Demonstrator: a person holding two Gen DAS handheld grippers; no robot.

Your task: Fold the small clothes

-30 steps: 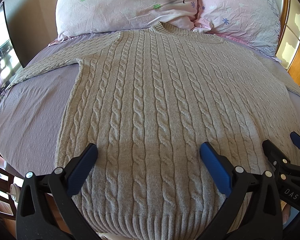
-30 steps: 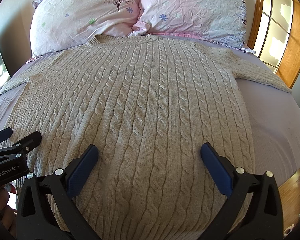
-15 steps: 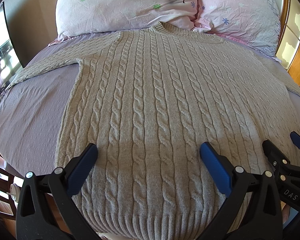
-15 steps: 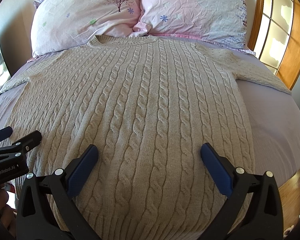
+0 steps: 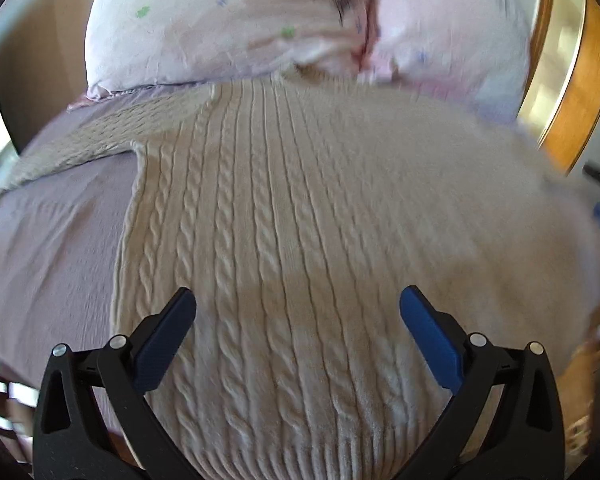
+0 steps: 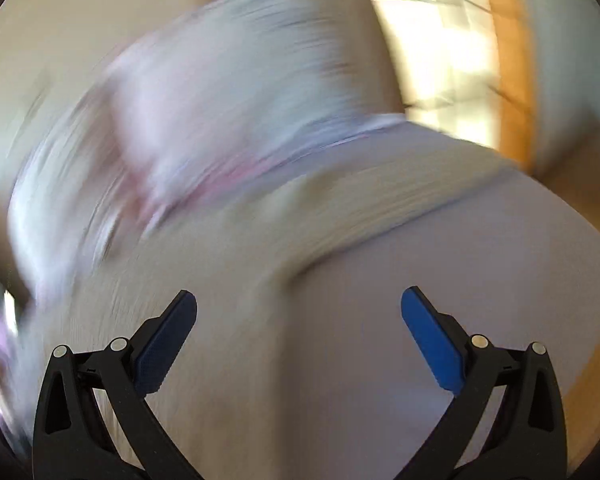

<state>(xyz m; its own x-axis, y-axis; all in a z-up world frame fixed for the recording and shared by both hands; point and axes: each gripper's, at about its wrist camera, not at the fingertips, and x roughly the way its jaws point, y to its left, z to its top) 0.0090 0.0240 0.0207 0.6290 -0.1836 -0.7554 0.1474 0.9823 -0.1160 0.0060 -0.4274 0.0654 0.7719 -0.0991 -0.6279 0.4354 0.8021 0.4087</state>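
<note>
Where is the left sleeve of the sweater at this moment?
In the left wrist view the left sleeve lies flat on the purple bedsheet, stretched out to the picture's left from the sweater, just below the pillow.

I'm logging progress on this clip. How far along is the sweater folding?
Done: the cable-knit sweater lies spread flat on the bed, its sleeve out sideways. In hand: nothing; the left gripper and right gripper are both open and empty, the right view blurred. Left: every fold.
</note>
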